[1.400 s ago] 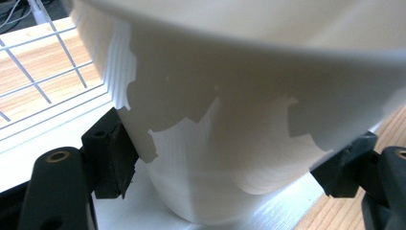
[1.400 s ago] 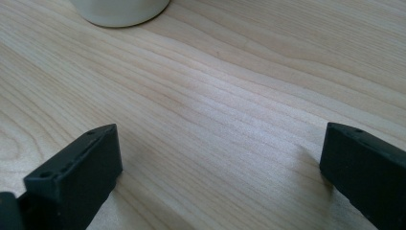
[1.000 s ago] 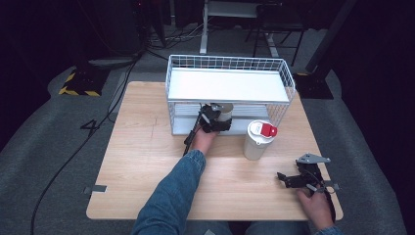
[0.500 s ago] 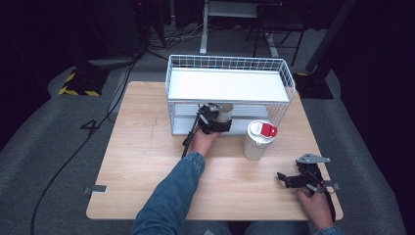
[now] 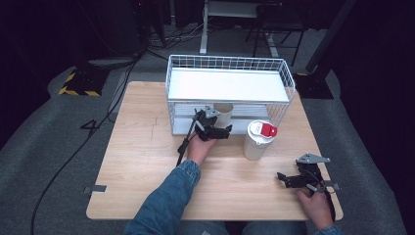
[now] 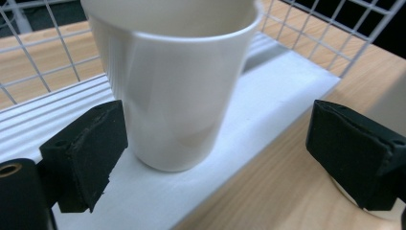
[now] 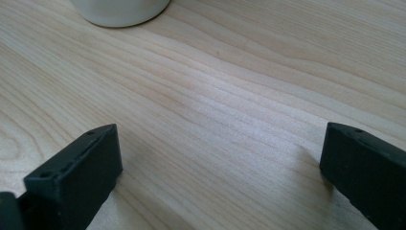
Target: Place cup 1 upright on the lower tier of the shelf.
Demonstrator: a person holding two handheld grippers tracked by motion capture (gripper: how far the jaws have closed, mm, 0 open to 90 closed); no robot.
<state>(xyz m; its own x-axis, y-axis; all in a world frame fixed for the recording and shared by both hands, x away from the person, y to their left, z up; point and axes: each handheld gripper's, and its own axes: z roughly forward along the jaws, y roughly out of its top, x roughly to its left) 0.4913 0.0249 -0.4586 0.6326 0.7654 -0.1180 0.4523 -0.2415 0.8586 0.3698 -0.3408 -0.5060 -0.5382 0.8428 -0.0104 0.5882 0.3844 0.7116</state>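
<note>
just spread apart, left claw, pads off the white cup between them on the rack's lower shelf. released, likely placed. right claw wide apart, empty over the tabletop.

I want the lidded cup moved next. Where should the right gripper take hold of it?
Grip the lidded cup on its plain white wall below the lid, coming level from the right gripper's side. It stands upright and free on the table; the red-tabbed lid probably offers a poorer hold from above.

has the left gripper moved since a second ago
Yes. The left gripper has backed slightly out of the wire rack toward the person, and its jaws have just been opening, leaving the white cup on the lower shelf.
</note>
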